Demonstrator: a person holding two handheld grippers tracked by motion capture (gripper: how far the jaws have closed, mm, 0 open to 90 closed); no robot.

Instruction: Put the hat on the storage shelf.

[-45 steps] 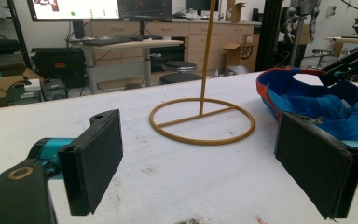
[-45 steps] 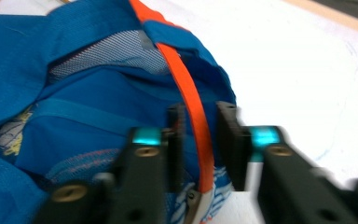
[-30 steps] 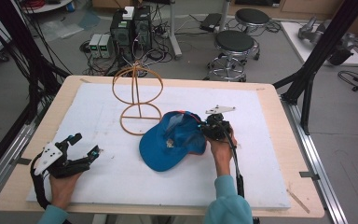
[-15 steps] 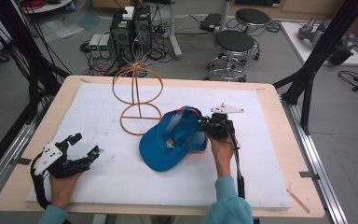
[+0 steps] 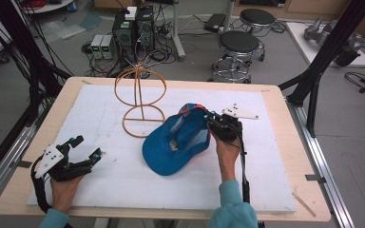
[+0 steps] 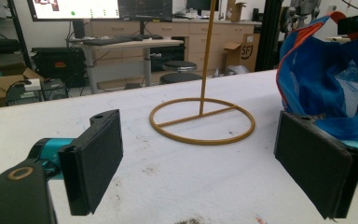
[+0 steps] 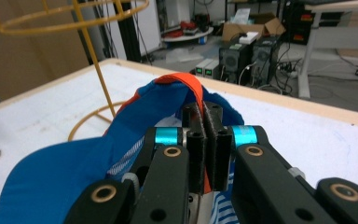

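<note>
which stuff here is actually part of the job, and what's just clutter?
In the job:
- blue cap, lying upside down on the white mat
- right gripper, shut on the cap's orange-trimmed rim
- wire hat stand, beside the cap
- left gripper, open, resting on the mat away from the cap

Lying about:
- two stools
- computer towers on the floor

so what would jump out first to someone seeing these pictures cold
The bright blue fabric cap with an orange strap, lying upside down mid-table on the white mat, draws the eye first; the right gripper is shut on its orange strap at the cap's rear edge. Just behind it stands a yellow-brown wire hat stand with a round base. Near the table's front left corner, the left gripper rests open.
</note>
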